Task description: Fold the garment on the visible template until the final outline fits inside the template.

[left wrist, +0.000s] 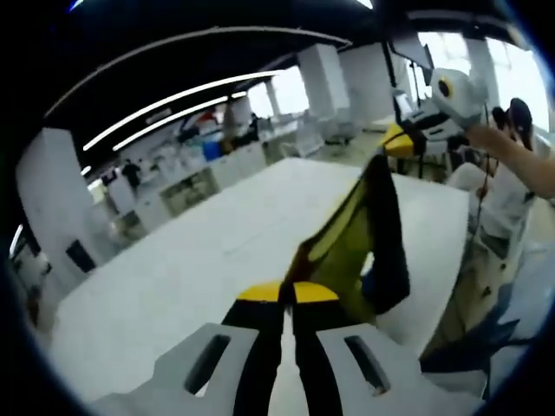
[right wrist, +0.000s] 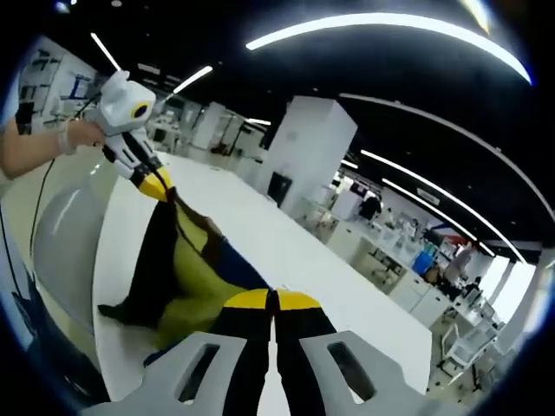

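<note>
Two grippers stretch a yellow, black and blue fabric garment [left wrist: 364, 243] above a large white table [left wrist: 173, 277]; the left gripper [left wrist: 288, 293] and right gripper [right wrist: 271, 301], yellow-tipped jaws closed, each pinch one end of the cloth.

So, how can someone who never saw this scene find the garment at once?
Look at the long white table. Above it, the black and yellow-green cloth garment hangs stretched between the left gripper and the right gripper, both shut on it. It is the one dark, two-coloured thing against the white surface.
</note>
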Action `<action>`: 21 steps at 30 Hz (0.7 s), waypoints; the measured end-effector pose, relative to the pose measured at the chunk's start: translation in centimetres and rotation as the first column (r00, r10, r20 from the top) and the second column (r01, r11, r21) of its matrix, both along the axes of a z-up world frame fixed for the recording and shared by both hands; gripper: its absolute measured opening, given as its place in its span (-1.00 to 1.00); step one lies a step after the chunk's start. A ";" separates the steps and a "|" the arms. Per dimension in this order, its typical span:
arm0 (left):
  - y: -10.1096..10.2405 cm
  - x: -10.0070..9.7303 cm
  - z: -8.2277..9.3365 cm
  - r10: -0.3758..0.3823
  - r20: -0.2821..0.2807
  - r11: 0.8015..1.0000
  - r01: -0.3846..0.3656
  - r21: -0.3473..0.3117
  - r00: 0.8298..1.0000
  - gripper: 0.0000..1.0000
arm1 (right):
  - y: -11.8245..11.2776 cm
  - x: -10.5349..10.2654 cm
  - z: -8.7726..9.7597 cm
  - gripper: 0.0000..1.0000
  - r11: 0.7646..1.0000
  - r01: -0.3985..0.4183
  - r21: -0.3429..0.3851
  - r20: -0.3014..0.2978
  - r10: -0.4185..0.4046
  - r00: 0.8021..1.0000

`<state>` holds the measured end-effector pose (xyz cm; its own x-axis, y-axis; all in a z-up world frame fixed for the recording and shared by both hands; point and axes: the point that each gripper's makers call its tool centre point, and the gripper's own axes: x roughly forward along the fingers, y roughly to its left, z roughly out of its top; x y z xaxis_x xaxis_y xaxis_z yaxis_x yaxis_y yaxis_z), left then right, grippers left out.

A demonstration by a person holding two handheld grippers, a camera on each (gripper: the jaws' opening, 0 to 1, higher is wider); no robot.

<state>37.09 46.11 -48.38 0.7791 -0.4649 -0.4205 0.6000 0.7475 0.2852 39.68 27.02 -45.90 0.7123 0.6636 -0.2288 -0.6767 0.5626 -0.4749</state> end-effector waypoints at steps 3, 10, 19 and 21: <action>0.1 0.4 1.5 0.000 0.029 1.000 0.000 0.013 1.000 -1.00 | 0.0 0.1 1.3 -0.98 1.000 -0.005 0.006 0.017 0.005 1.000; 0.2 1.1 4.6 -0.022 0.075 0.998 0.018 0.052 0.997 -1.00 | -0.1 0.3 4.1 -0.98 1.000 -0.013 -0.028 0.070 0.015 0.997; 0.4 1.8 9.0 -0.044 0.149 0.991 0.025 0.130 0.988 -1.00 | 0.1 0.3 7.7 -0.98 0.998 -0.015 -0.058 0.126 0.022 0.992; 0.4 1.8 10.3 -0.054 0.167 0.988 0.029 0.151 0.985 -1.00 | 0.0 0.3 8.6 -0.98 0.998 -0.014 -0.059 0.135 0.022 0.991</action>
